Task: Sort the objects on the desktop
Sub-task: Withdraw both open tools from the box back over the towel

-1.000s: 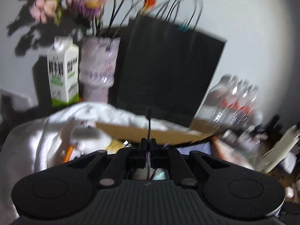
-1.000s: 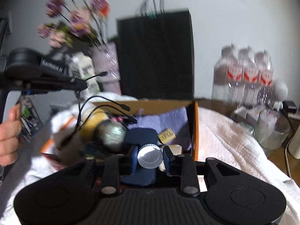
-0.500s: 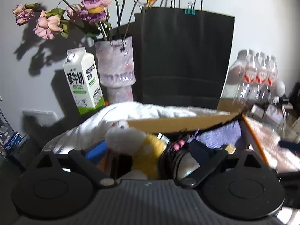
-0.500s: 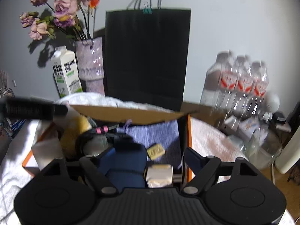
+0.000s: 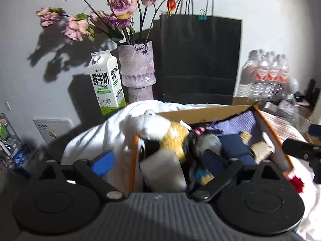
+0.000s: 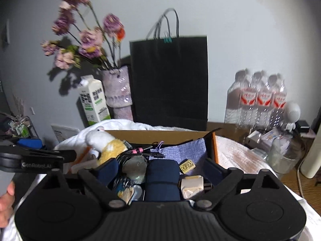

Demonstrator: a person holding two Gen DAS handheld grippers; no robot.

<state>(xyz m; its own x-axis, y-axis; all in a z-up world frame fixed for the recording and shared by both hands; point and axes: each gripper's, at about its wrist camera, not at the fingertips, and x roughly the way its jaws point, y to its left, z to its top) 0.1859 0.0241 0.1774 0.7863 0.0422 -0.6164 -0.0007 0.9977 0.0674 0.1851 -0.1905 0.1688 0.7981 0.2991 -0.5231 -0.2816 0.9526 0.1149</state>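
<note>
A cardboard box (image 6: 160,135) is sitting on a towel (image 6: 236,150), holding a plush toy (image 6: 104,142) at its left, a folded cloth (image 6: 186,152) at its right. Behind are standing a milk carton (image 6: 94,102), vase (image 6: 118,92), paper bag (image 6: 170,80) and bottles (image 6: 258,98), left to right.

milk carton (image 5: 107,82) w/ "鲜牛奶" & "FRESH MILK", left claw (image 6: 36,163) body marked "GenRobot.AI"

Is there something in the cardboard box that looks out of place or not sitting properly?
Yes. The white and yellow plush toy is not fully inside the brown cardboard box: its white head hangs over the box's left edge onto the white cloth. The black cables lie tangled over the other items.
</note>
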